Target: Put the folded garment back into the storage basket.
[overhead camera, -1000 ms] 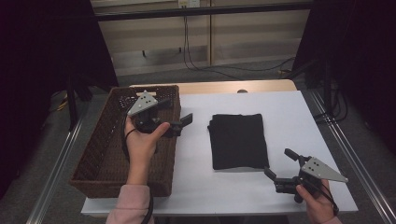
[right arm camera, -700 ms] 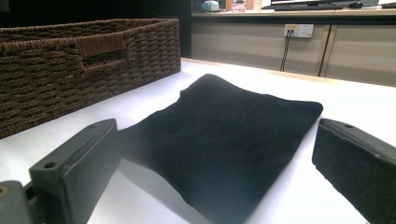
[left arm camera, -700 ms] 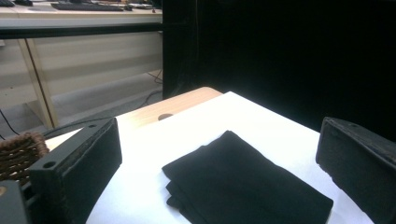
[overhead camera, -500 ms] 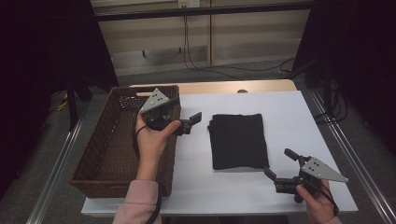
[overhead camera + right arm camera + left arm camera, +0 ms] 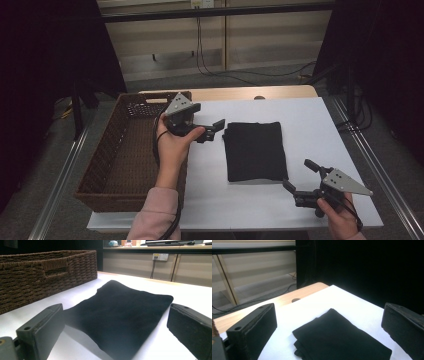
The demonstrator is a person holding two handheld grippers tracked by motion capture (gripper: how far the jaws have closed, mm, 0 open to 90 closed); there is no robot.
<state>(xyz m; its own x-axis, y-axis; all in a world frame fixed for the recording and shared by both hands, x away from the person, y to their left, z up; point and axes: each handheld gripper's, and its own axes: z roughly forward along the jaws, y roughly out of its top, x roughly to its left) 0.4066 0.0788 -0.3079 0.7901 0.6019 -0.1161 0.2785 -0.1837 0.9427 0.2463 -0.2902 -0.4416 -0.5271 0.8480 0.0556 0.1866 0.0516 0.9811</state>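
left gripper (image 5: 214, 129) agape, empty | black cloth (image 5: 255, 150) at 3 o'clock (nearer) | right gripper (image 5: 299, 176) agape, cloth at 11

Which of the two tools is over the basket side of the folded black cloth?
The left tool, jaws open beside the wicker basket at the cloth's far left corner; the right tool sits at its near right corner.

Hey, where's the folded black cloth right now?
In the high view the folded black cloth lies flat mid-table on the white table, right of the wicker basket, between the left gripper and the right gripper.
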